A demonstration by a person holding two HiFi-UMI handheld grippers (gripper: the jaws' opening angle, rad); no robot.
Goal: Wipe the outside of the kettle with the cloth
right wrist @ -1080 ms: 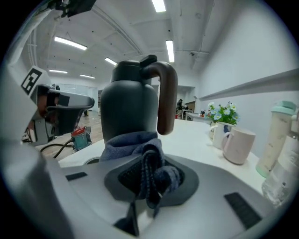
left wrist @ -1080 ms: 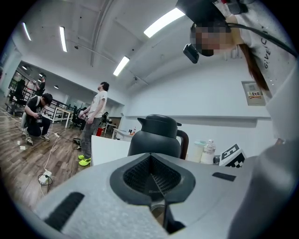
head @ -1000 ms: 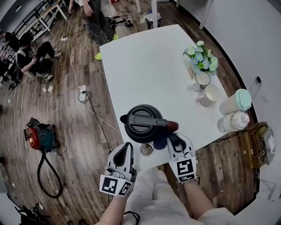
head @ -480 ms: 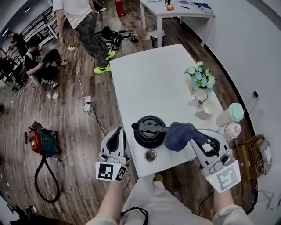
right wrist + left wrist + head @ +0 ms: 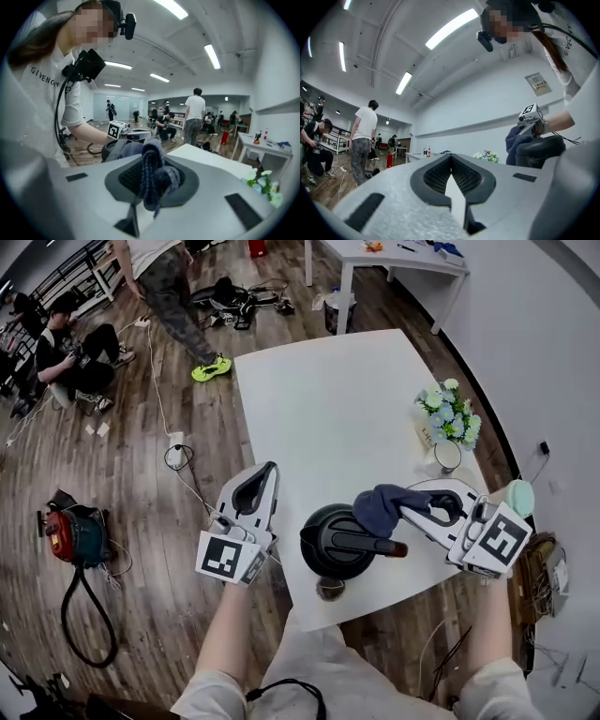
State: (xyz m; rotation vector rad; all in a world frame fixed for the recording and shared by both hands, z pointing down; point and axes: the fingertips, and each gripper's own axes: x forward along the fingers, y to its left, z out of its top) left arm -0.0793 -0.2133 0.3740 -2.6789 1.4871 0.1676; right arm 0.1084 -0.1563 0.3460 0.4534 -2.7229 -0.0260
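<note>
Head view looks down on a white table (image 5: 328,409), with the black kettle (image 5: 337,540) standing close to its near edge, handle running towards the right. The right gripper (image 5: 405,508) reaches in from the table's right edge, jaws clamped on a bunched dark blue cloth (image 5: 382,506). The cloth sits against the kettle's far right shoulder, up by the lid. In the right gripper view, folds of cloth spill out between the closed jaws, with the kettle just behind them.

The left gripper (image 5: 266,474) hangs off the table's left edge, over the wooden floor (image 5: 141,474), apart from the kettle. In its own view the jaws meet tip to tip, with nothing held between them.

A small round metal piece (image 5: 328,590) lies at the near edge, just in front of the kettle. Flowers (image 5: 450,413) and a cup (image 5: 448,456) stand along the right edge.
</note>
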